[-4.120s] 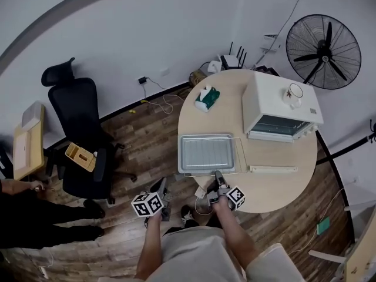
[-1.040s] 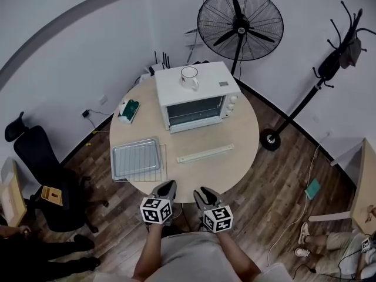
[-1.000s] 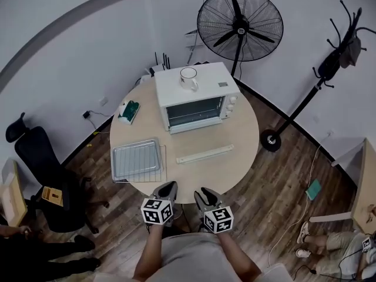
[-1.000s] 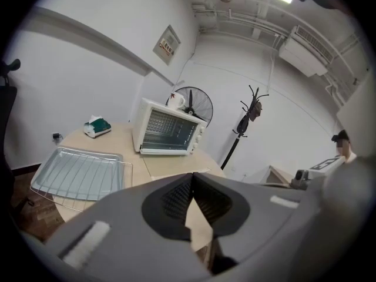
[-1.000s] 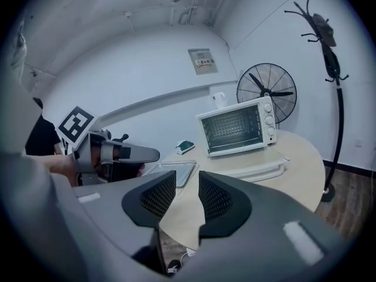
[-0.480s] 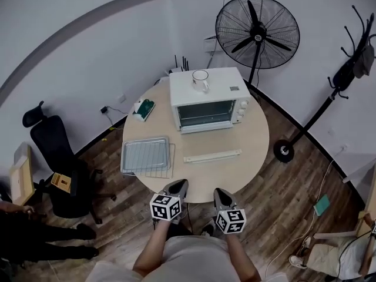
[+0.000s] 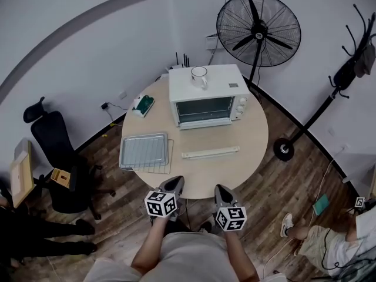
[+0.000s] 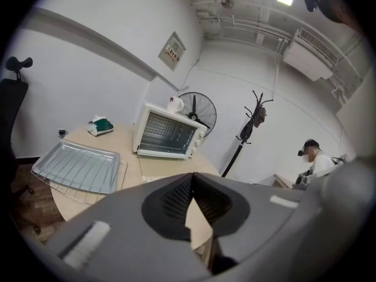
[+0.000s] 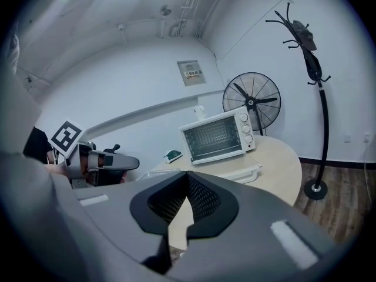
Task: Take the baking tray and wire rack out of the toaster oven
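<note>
Round surface (image 7: 235, 157) is carrying the baking tray (image 7: 143, 150) atop the wire rack (image 7: 169, 156) at centre-left, already outside the toaster oven (image 7: 205, 96); left tongs (image 7: 175, 181) and right tongs (image 7: 219, 189) are hovering clenched, empty, seemingly finished.

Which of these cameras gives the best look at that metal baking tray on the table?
The head view: the baking tray shows whole from above, lying on the wire rack. The left gripper view shows it closer but slanted. The right gripper view shows barely a sliver of it.
</note>
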`<state>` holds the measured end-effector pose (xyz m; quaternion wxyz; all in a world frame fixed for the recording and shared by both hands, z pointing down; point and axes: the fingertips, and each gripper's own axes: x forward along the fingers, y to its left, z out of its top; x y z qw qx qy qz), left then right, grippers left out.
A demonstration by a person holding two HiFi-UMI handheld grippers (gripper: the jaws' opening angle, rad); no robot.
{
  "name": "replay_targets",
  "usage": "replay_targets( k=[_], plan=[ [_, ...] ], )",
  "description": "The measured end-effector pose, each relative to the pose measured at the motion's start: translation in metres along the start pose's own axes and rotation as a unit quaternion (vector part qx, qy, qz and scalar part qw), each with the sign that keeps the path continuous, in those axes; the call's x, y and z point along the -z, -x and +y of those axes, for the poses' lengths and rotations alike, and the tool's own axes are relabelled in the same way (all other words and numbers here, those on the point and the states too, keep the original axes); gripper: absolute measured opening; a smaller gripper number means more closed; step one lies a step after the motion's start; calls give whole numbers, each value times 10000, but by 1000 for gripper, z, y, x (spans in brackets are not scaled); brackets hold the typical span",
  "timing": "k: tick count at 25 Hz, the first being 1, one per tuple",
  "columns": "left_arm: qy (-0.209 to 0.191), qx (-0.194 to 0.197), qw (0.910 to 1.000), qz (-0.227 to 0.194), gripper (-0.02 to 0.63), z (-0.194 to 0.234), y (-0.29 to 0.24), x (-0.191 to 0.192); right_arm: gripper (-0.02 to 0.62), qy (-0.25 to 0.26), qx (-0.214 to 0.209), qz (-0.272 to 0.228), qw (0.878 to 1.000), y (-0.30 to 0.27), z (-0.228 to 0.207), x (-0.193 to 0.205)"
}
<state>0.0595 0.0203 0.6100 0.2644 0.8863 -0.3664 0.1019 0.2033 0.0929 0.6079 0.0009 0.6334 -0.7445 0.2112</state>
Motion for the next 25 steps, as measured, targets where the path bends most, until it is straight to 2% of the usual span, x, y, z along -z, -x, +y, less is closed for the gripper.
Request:
replay_targets(
  k=[25],
  plan=[
    [9,-112,9999,-121,55,1,17,12,-1,157,-140,58,9998,4,11,10]
  ],
)
